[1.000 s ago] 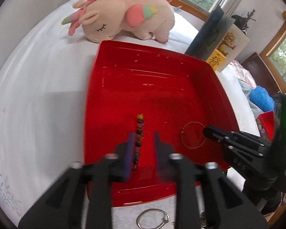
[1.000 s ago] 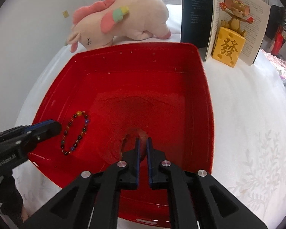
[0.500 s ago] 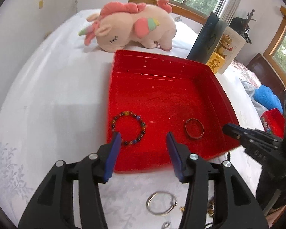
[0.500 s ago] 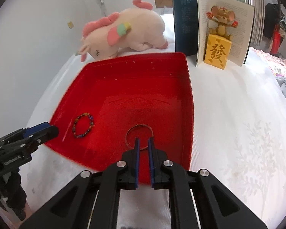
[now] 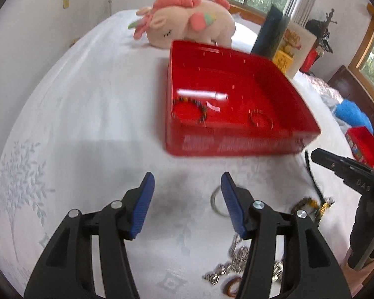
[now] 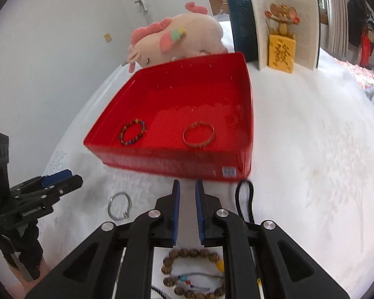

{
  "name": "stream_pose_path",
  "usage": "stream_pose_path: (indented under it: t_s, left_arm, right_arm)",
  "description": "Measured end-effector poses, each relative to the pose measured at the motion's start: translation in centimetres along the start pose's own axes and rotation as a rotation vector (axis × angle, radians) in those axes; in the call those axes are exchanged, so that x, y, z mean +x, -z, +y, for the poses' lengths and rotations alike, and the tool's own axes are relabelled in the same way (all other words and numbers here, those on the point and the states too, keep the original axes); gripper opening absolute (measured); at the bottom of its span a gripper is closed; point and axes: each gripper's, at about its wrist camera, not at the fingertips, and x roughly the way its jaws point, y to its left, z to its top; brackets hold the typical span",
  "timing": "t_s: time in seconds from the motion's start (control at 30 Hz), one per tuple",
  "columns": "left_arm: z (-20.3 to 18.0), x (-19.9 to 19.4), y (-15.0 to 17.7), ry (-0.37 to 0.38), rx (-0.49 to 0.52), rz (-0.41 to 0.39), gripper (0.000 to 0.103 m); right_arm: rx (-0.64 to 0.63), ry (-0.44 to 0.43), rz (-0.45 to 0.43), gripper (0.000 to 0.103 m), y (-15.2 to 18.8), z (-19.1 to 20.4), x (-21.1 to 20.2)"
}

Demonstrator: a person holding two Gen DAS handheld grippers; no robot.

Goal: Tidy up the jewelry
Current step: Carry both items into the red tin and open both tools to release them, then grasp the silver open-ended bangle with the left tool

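Observation:
A red tray (image 6: 246, 114) (image 5: 236, 144) sits on the white bedsheet. In it lie a coloured bead bracelet (image 6: 133, 135) (image 5: 202, 109) and a thin gold bangle (image 6: 199, 137) (image 5: 260, 119). My left gripper (image 5: 185, 189) (image 6: 54, 182) is open and empty above the sheet, in front of the tray. A silver ring bracelet (image 6: 119, 206) (image 5: 217, 203) lies by its right finger. My right gripper (image 6: 187, 188) (image 5: 319, 157) is open a little and empty. A wooden bead bracelet (image 6: 194, 274), a black cord (image 6: 244, 199), a gold piece (image 5: 311, 205) and a silver chain (image 5: 227, 264) lie on the sheet.
A pink unicorn plush (image 6: 177, 39) lies behind the tray. An open book (image 6: 274, 22) with a yellow mouse figurine (image 6: 281, 49) stands at the back right. A small red box (image 5: 364, 144) and blue cloth (image 5: 351, 112) lie at the right.
Both grippers have pulled back from the tray to the near sheet. The left one has opened wide, leaving the bead bracelet in the tray. The right one has parted slightly, leaving the bangle.

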Motion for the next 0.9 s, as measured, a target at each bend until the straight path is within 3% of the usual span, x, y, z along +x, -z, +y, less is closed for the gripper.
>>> stream_pose_path:
  t_s: [0.23,0.63,0.9]
  left_arm:
    - [-0.8,2.8,2.2,0.005,0.000,0.057,0.055]
    - [-1.3,4.4,2.4,0.014,0.020,0.076,0.053]
    - [-2.3,4.7,2.2,0.016,0.048,0.090,0.042]
  right_arm:
    - [0.003,-0.004,0.020,0.017,3.0,-0.1,1.0]
    - [-0.049,-0.032,0.027,0.020,3.9,0.7,2.0]
    - [-0.060,-0.038,0.035,0.021,3.9,1.0,2.3]
